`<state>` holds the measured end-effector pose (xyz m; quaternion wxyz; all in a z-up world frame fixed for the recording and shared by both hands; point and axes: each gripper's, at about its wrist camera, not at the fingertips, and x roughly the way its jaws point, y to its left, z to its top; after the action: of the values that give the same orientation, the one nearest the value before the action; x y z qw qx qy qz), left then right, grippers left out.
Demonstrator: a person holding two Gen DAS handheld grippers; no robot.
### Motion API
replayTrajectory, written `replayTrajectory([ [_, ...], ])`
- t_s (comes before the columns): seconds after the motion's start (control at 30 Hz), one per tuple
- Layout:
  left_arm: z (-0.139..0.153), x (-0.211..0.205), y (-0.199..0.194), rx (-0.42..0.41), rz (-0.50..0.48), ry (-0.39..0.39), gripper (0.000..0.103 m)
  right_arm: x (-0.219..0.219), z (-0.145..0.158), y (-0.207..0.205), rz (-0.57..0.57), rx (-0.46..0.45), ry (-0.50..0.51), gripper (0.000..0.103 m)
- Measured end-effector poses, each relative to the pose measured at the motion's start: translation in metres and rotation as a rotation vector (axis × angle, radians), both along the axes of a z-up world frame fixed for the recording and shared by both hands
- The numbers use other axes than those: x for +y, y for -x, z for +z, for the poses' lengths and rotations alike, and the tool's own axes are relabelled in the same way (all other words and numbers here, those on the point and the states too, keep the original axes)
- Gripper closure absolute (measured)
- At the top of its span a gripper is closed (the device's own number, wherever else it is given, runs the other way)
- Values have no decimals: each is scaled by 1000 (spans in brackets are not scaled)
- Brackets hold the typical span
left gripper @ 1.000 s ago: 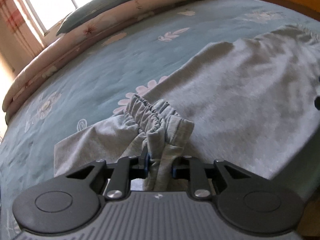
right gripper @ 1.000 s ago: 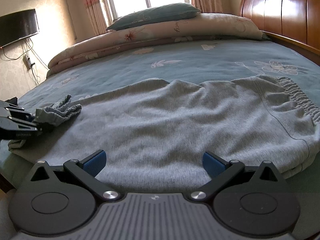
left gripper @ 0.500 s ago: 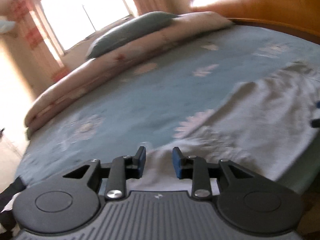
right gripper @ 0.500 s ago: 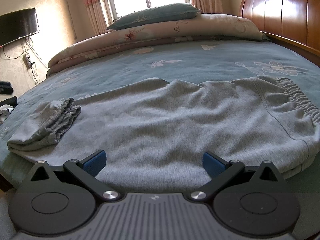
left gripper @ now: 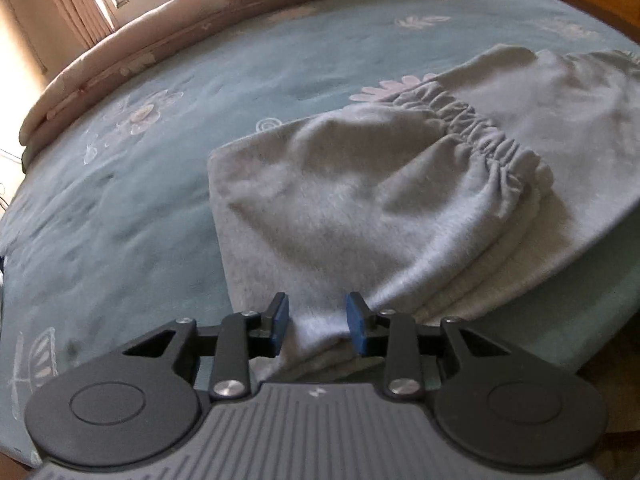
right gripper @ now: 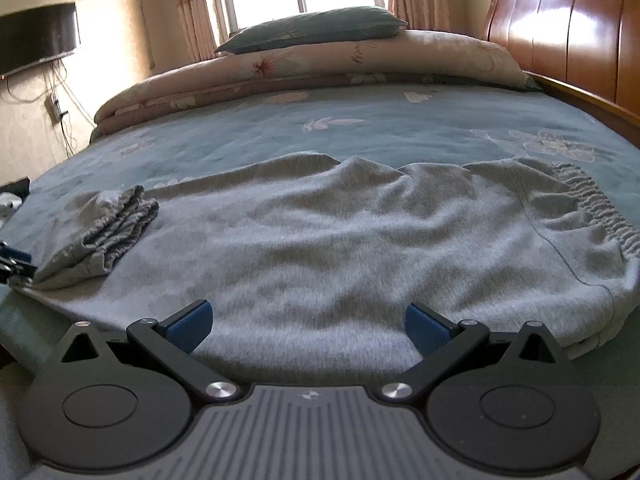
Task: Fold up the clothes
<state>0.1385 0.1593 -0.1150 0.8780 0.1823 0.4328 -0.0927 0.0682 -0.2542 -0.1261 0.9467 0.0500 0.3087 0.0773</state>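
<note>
The bed, under a teal flowered sheet, carried everything, with a rolled quilt and a pillow along its far side below the window. A pair of grey sweatpants lay flat across the bed's near edge, its elastic waistband toward the wooden headboard and its cuffed leg end folded back on top of the leg at the end away from the headboard.

The right gripper pointed gently down over the bed's near edge, jaws spread wide and holding nothing, the pants' middle just beyond its blue pads.

The left gripper tilted more steeply down at the folded end. Its jaws stood narrowly apart, with the fold's near corner lying between the blue pads; the cloth lay close against them, but I cannot tell whether they pressed on it.
</note>
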Motion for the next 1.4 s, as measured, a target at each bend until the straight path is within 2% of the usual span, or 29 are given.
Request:
replayTrajectory([
  [0.13, 19, 6, -4, 8, -20, 61, 69, 4, -1, 0, 6, 3, 36, 0],
  [0.23, 36, 11, -20, -49, -13, 114, 63, 2, 0, 1, 12, 4, 33, 0],
  [0.33, 37, 15, -44, -91, -2, 139, 62, -1, 7, 1, 13, 20, 4, 0],
  [0.4, 31, 18, -62, -100, 5, 163, 62, -1, 16, -1, 20, 29, -34, 0],
  [0.53, 15, 25, -97, -97, 27, 215, 62, 10, 43, -15, 56, -17, -84, 0],
  [0.63, -4, 36, -112, -31, 76, 265, 62, 25, 59, -32, 109, -44, -133, 0],
  [0.7, -11, 45, -104, -43, 74, 327, 60, 39, 67, -47, 157, -51, -162, 0],
  [0.8, -8, 52, -94, -29, 43, 344, 58, 65, 73, -72, 251, -49, -179, 0],
  [0.9, 4, 59, -97, -30, 49, 380, 58, 89, 71, -97, 317, -44, -186, 0],
  [1.03, 14, 63, -117, -94, 23, 435, 54, 112, 60, -122, 370, -9, -282, 0],
  [1.17, -7, 63, -143, -43, 28, 403, 54, 135, 48, -138, 427, 20, -371, 0],
  [1.2, -10, 63, -142, -54, 18, 404, 53, 142, 45, -140, 446, 27, -382, 0],
  [1.37, -8, 63, -140, -64, 0, 398, 51, 170, 12, -142, 507, 121, -361, 0],
  [1.4, -6, 63, -140, -62, 3, 398, 51, 173, 7, -139, 507, 110, -347, 0],
])
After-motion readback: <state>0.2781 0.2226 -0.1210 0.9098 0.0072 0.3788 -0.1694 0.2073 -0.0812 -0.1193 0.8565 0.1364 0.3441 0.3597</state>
